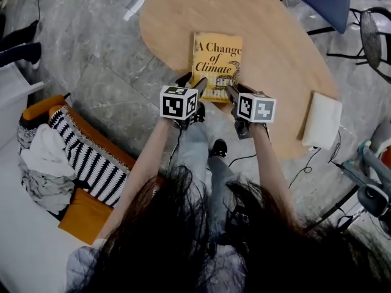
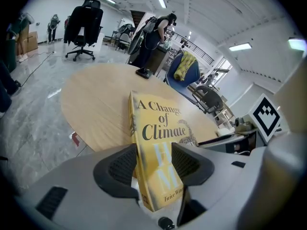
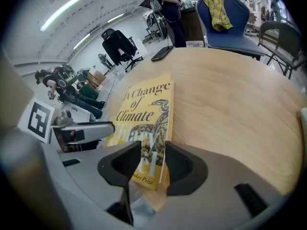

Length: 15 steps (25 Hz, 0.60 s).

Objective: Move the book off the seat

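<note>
We pinch the book (image 1: 216, 63) by its near corners, the left hand-held gripper (image 1: 197, 95) and right hand-held gripper (image 1: 233, 96) each clamped on it at the surface's (image 1: 281, 60) near edge, where an early release could tip it onto the floor (image 1: 104, 84).

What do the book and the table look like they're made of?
Book: paper, probably a paperback. The yellow printed cover looks thin and has a soft sheen.
Table: wood or a wood-look laminate, matte. The round top shows a pale, even grain, which doesn't settle which of the two it is.
</note>
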### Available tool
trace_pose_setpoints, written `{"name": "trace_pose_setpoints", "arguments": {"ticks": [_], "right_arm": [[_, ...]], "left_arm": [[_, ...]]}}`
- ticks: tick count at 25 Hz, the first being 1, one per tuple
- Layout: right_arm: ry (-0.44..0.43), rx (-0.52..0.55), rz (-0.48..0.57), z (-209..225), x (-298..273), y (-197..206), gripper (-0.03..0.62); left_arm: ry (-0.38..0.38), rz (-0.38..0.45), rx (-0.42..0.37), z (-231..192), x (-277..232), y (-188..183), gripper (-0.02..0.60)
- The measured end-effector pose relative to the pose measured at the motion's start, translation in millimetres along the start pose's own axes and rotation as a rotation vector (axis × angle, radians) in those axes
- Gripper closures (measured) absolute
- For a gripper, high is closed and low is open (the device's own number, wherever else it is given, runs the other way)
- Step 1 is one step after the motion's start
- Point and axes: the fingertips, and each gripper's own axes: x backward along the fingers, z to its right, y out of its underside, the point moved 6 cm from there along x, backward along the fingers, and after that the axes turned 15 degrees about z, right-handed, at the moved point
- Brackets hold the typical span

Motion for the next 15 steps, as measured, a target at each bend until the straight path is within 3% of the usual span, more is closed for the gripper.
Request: {"name": "trace_pose_setpoints", "arguments": {"ticks": [3, 7, 15], "right_arm": [[0.028, 0.034, -0.006, 3, 1, 3, 0.44], [0.038, 0.004, 0.014, 4, 11, 3, 0.431], [-0.008, -0.043, 0.17, -11, 53, -3, 0.431]], "left_arm": [[-0.007, 0.022, -0.006, 0, 5, -4, 0.344], [-0.032, 0.064, 0.026, -3, 25, -5, 0.344], [-0.038, 0.11, 0.067, 13, 72, 13, 0.344]]}}
